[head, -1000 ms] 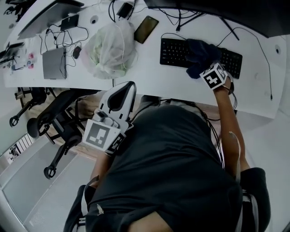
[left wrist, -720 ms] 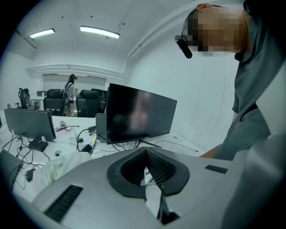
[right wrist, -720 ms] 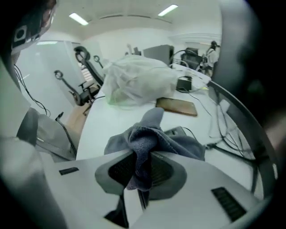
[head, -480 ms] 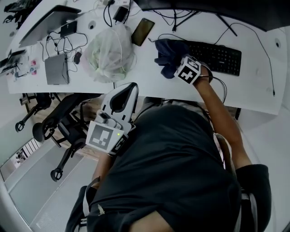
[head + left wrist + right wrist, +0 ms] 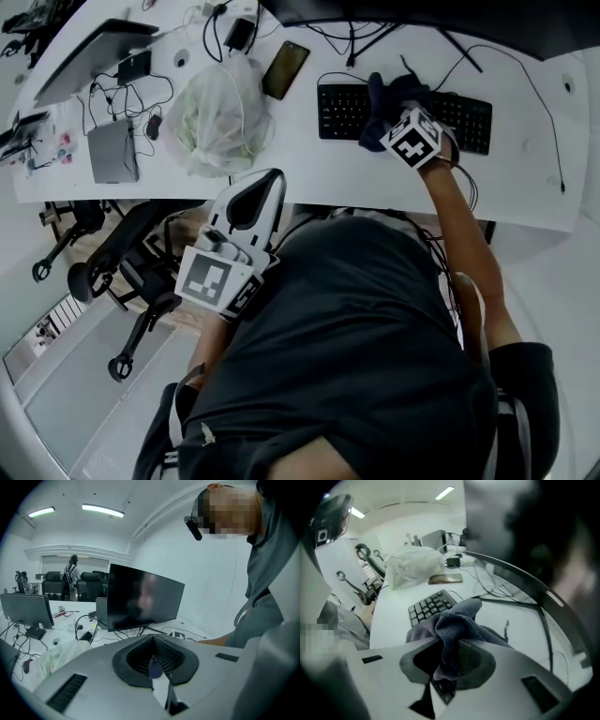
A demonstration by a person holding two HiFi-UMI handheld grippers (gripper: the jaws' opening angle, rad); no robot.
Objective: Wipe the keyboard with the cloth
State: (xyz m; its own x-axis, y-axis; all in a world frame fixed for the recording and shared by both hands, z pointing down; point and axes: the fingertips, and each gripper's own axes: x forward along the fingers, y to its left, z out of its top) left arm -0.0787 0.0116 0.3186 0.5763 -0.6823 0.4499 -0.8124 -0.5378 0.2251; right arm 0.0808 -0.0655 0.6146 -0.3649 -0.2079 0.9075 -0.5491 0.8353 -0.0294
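Note:
A black keyboard lies on the white desk in front of the person. A dark blue cloth is bunched on the keyboard's middle, with my right gripper shut on it and pressing it onto the keys. In the right gripper view the cloth fills the jaws and the keyboard shows beyond it. My left gripper is held back near the person's body, below the desk edge. Its jaws are shut and hold nothing.
A white plastic bag and a phone lie left of the keyboard. A dark monitor stands behind it, with cables around its foot. A grey device lies at the far left. An office chair stands below the desk.
My right gripper dragged the cloth left to the keyboard's left end, then back right toward its middle. The left gripper stayed where it was.

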